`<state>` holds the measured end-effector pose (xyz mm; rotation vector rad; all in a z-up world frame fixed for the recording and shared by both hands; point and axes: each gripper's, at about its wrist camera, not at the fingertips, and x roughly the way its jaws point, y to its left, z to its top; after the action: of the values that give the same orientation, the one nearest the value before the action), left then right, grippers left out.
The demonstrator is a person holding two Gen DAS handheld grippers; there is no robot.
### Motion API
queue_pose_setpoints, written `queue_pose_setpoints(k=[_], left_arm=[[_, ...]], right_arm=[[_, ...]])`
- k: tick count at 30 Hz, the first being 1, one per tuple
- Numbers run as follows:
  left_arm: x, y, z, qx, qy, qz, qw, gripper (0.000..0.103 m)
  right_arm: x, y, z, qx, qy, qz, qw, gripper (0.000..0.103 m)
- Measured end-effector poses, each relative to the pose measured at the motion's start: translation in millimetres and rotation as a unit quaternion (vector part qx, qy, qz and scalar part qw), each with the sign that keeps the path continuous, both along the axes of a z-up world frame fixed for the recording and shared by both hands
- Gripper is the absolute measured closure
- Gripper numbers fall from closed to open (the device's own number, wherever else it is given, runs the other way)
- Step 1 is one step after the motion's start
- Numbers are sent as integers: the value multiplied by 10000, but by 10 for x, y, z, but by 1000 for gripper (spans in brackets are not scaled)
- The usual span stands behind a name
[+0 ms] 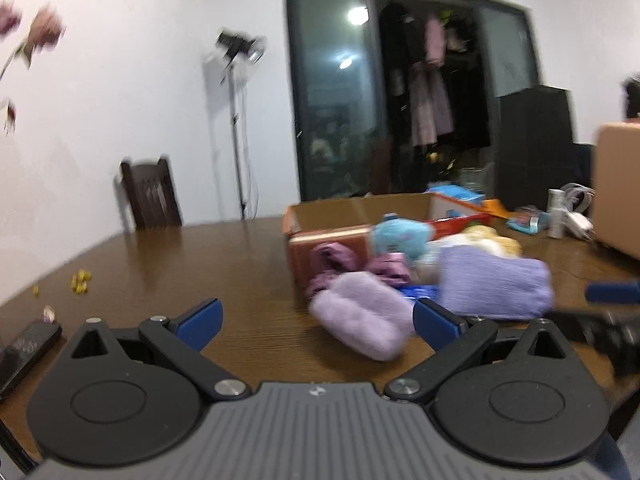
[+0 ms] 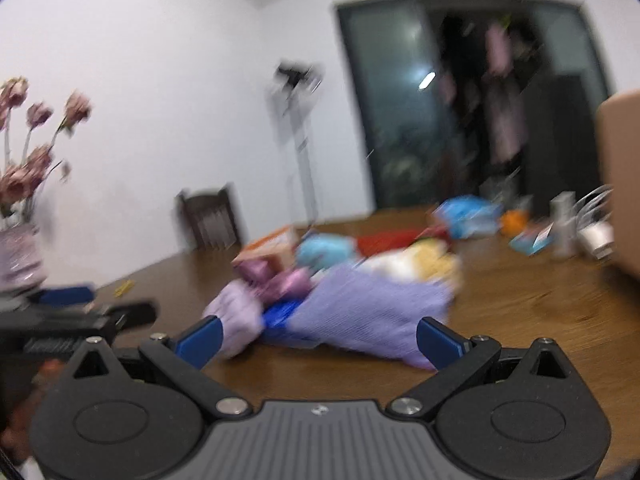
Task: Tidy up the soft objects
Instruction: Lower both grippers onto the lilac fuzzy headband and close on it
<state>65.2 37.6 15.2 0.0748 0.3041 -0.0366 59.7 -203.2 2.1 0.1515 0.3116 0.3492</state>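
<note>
A heap of soft things lies on the brown table [image 1: 248,280]. Nearest are a fluffy lilac roll [image 1: 360,314] and a folded purple knit cloth [image 1: 496,286], with mauve pieces [image 1: 334,258], a light blue plush [image 1: 400,236] and a cream-yellow plush [image 1: 488,240] behind. An open cardboard box [image 1: 352,216] stands just beyond them. My left gripper [image 1: 318,324] is open, with the lilac roll lying between its blue fingers' line. My right gripper [image 2: 320,338] is open in front of the purple knit cloth [image 2: 372,314] and the lilac roll [image 2: 240,316]. Both views are blurred.
A dark chair [image 1: 150,196] stands at the table's far left edge. A lamp stand [image 1: 238,120] is by the wall. A vase of pink flowers [image 2: 24,184] sits left. Small packets, a bottle [image 1: 558,216] and a tan box [image 1: 618,184] crowd the right. A black phone [image 1: 24,350] lies near left.
</note>
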Motion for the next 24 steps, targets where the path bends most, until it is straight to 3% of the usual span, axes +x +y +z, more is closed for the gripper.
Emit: queue_pose_setpoints(k=[4, 5, 9, 12, 13, 14, 16, 19, 21, 23, 24], left_arm=[[408, 365, 69, -659, 294, -102, 9973, 0], [493, 406, 72, -715, 308, -165, 9968, 0], [866, 513, 47, -723, 506, -263, 9958, 0], [1054, 580, 27, -790, 620, -289, 9945, 0], [1096, 612, 14, -804, 659, -300, 9941, 0], [1124, 618, -2, -806, 712, -335, 9936, 0], [1141, 610, -31, -831, 837, -468, 9919, 0], [1028, 499, -79, -858, 1031, -1024, 9857, 0], [957, 361, -141, -1053, 1274, -1634, 9726, 0], [940, 199, -212, -1274, 1587, -2080, 9567, 3], [938, 98, -242, -1295, 1676, -2223, 9517, 11]], right_arm=[[265, 262, 7, -105, 238, 236, 9994, 5], [337, 343, 2, -63, 308, 331, 9990, 13], [715, 652, -28, 247, 688, 581, 9956, 23], [991, 887, -75, 163, 882, 496, 9947, 37], [1071, 934, -101, 135, 972, 494, 9939, 49], [1142, 954, -136, 157, 1094, 511, 9926, 70], [1218, 938, -176, 304, 1348, 737, 9876, 86], [1125, 696, -60, 351, 1580, 1397, 9769, 87], [1058, 429, 7, 193, 1872, 1888, 9638, 86], [1018, 169, 23, 236, 2062, 1760, 9623, 79], [1013, 63, 31, 226, 2050, 1578, 9657, 77]])
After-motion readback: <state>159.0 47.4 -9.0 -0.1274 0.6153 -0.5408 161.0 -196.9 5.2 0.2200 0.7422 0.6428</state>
